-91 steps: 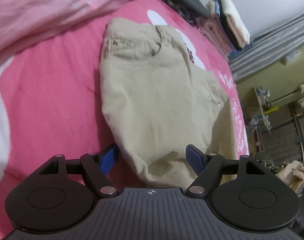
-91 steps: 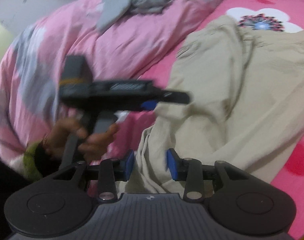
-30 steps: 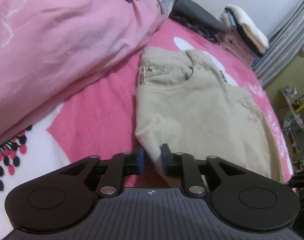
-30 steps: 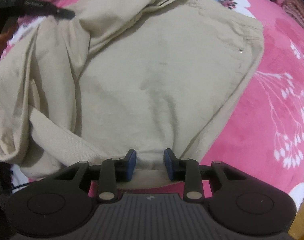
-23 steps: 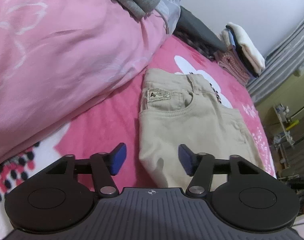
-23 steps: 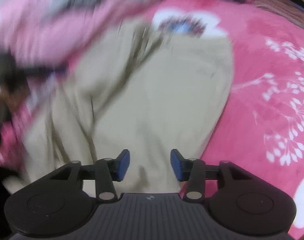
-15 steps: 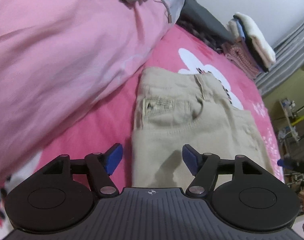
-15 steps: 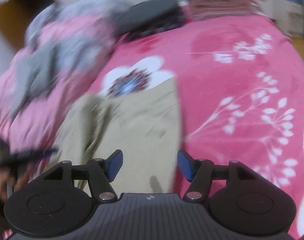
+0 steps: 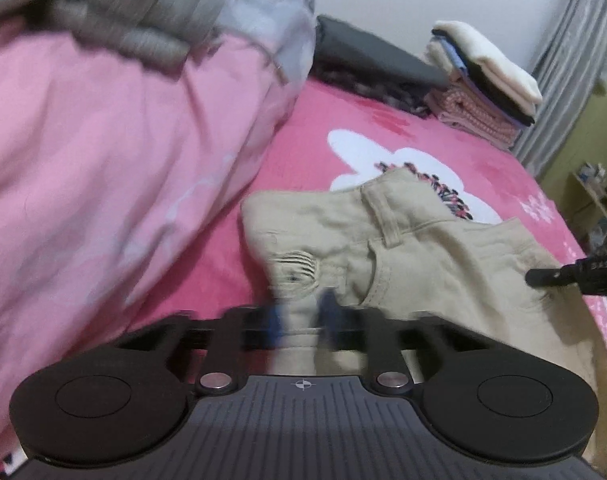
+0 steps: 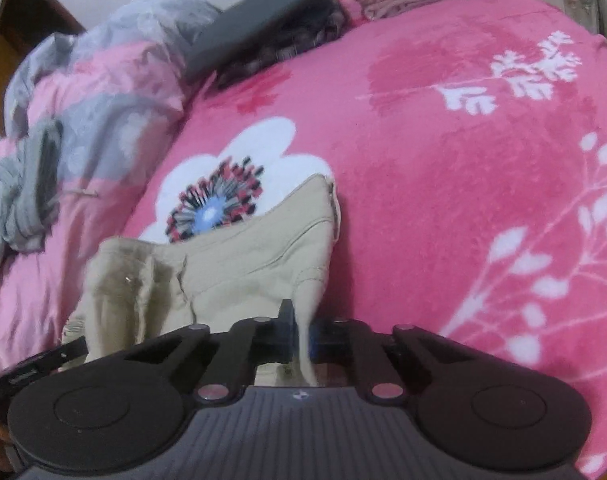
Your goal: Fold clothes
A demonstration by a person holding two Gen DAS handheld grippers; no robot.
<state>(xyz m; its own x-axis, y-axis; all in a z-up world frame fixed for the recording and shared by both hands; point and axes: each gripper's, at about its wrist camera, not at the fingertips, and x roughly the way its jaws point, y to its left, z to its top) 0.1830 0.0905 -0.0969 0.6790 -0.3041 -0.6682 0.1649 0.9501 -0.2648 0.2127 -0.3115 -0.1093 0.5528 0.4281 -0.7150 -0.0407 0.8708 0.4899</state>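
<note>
Where the pink floral bed cover (image 10: 443, 168) meets a bunched pink duvet (image 9: 103, 140), beige trousers (image 9: 423, 248) lie folded. Left tool (image 9: 301, 314) and right tool (image 10: 301, 330) each pinch a near fabric edge, jaws nearly together.

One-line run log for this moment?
fold clothes | left gripper: shut on beige trousers | right gripper: shut on beige trousers | pink bedspread beneath

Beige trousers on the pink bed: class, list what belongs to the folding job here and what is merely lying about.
Part of the job:
- beige trousers
- left gripper, jaws shut on the trousers
- right gripper, jaws shut on the trousers

Lying about:
- pink duvet
- grey garment
- folded clothes stack
- dark cushion
</note>
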